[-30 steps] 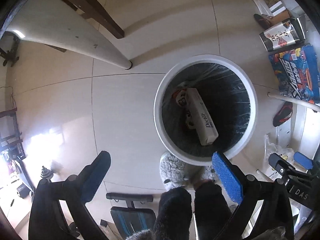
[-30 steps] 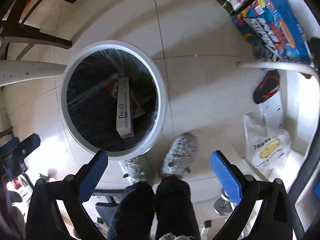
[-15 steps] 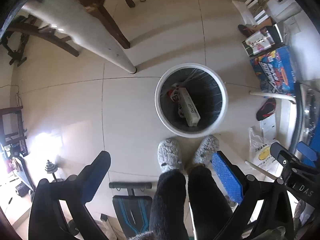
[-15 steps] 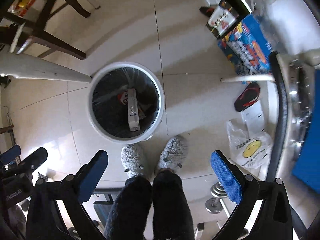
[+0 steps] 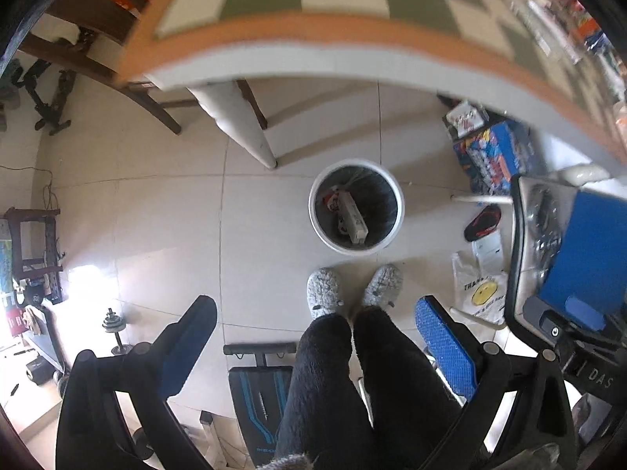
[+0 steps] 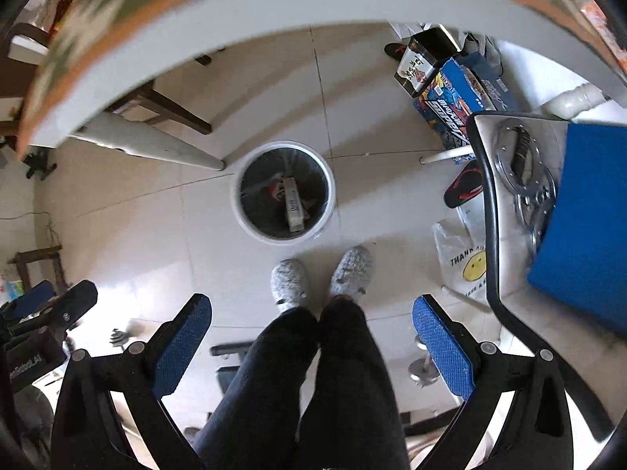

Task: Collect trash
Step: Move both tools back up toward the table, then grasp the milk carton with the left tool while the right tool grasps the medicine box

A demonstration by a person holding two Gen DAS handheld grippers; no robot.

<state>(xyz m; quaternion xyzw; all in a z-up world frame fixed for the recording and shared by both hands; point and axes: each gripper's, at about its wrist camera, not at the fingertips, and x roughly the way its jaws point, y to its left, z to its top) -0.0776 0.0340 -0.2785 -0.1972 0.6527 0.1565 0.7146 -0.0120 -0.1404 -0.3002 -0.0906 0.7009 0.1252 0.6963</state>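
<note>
Both my left gripper and right gripper are spread wide and carry nothing. The bin stands on the floor by my slippers, a white box inside. I should clear the table edge squarely before reaching for more trash

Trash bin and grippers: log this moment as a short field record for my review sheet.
bin: white round trash bin on the tiled floor, dark liner
bin contents: long white box lying on other wrappers
left gripper: open, empty, high above the floor
right gripper: open, empty, high above the floor
person: grey slippers just short of the bin
above: table edge with checkered cloth, blurred
</note>
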